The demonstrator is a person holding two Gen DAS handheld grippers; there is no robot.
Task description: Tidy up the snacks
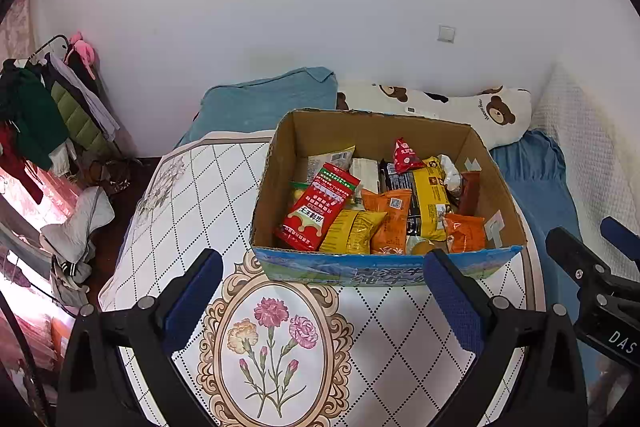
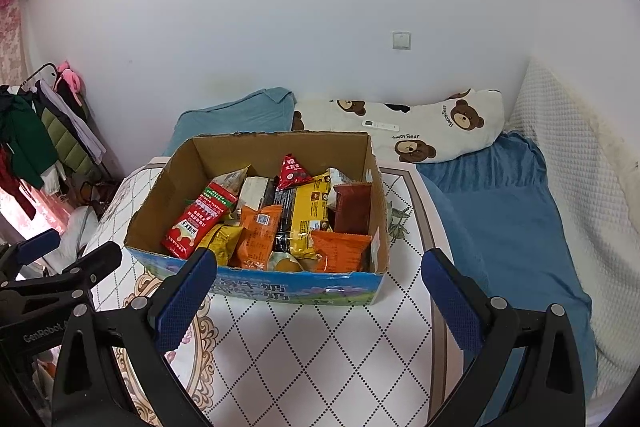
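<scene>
An open cardboard box point(image 1: 280, 163) stands on a white quilted mat with a flower print; it also shows in the right wrist view point(image 2: 168, 187). It holds several snack packs: a long red pack point(image 1: 316, 207) point(image 2: 200, 219), orange packs point(image 1: 388, 219) point(image 2: 340, 251), a yellow pack point(image 1: 432, 195) point(image 2: 310, 215), a small red triangular pack point(image 1: 404, 155) point(image 2: 292, 171). My left gripper point(image 1: 324, 267) is open and empty, just short of the box's near wall. My right gripper point(image 2: 320, 267) is open and empty, also at the near wall.
A teal pillow point(image 1: 272, 99) and a bear-print pillow point(image 1: 460, 111) lie behind the box against the white wall. A blue blanket point(image 2: 500, 211) lies to the right. A clothes rack point(image 1: 48, 99) and floor clutter stand at the left, past the bed's edge.
</scene>
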